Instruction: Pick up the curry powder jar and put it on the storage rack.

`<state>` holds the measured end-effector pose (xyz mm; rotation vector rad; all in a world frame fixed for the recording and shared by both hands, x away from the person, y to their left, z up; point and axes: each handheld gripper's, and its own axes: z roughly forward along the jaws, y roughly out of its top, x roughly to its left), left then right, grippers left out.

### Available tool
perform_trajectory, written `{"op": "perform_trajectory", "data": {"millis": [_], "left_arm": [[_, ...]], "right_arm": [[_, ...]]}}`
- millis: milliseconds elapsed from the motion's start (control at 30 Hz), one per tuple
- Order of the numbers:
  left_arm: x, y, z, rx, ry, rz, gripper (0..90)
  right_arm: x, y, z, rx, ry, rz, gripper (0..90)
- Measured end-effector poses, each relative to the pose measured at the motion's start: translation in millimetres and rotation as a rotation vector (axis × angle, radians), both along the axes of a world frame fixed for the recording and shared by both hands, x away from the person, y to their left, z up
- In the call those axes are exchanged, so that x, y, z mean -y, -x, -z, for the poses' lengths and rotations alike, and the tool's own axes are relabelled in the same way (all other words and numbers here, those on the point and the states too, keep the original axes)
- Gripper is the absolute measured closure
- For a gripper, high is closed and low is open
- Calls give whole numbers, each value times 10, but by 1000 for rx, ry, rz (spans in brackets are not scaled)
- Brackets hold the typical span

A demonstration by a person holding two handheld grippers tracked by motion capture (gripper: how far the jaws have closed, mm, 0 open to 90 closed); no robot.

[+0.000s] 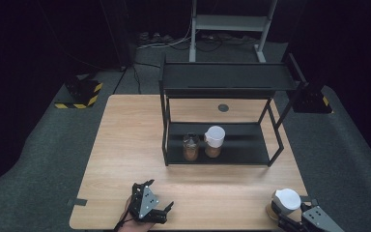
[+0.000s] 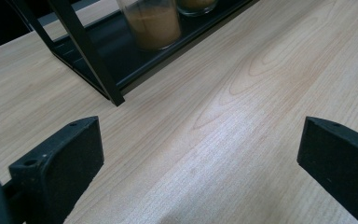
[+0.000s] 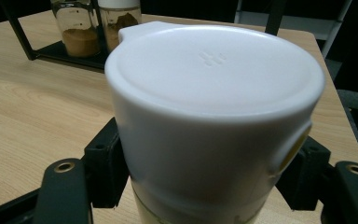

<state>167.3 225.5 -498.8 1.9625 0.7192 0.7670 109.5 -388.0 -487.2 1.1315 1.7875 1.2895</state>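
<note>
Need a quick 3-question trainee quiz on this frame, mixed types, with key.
1. True or false: the right tongs are shut on the white-lidded jar at the table's near right corner.
2. How many jars stand on the black rack's lower shelf?
A. one
B. two
C. three
3. Fill in: the left tongs are ___, nothing between them.

Key: 1 true; 2 B, an unlidded jar beside a lidded jar; 3 open.
</note>
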Motion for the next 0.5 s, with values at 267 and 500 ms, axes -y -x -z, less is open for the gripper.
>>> {"op": "perform_trajectory", "data": {"millis": [267, 500], "left_arm": [[7, -2, -2, 1, -6, 3, 6], [4, -5, -3, -1, -5, 5, 6]], "right_arm": [[-55, -11, -13, 3, 13, 6, 303], [-107, -27, -17, 7, 16, 2, 303]]}}
